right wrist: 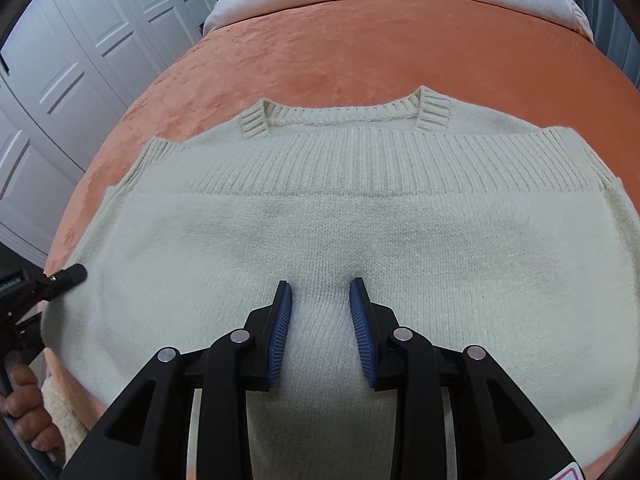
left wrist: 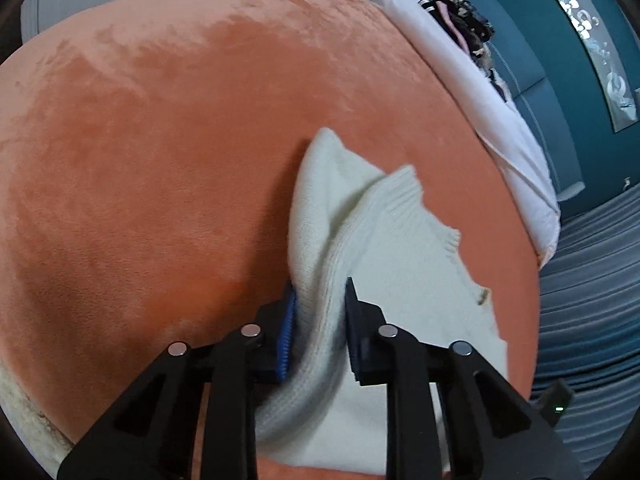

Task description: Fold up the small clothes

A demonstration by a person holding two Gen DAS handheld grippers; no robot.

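The left gripper (left wrist: pixel 320 300) pinches a raised fold at the edge of the cream knit sweater (right wrist: pixel 320 232). The right gripper (right wrist: pixel 320 300) rests parted on its soft middle. Ribbed hem and collar lie flat on the plush orange blanket (left wrist: pixel 140 140), bare beyond.

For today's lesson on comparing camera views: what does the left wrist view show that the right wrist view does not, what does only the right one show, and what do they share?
Only the left wrist view shows the left gripper closed on a raised ridge of the cream knitted sweater, plus a teal wall behind the bed.

Only the right wrist view shows the sweater's ribbed neckline and ribbed band lying flat, the right gripper with jaws apart, pressing on the knit, and white panelled wardrobe doors.

Both show the sweater on the orange plush bedspread and the pale pink bedding.
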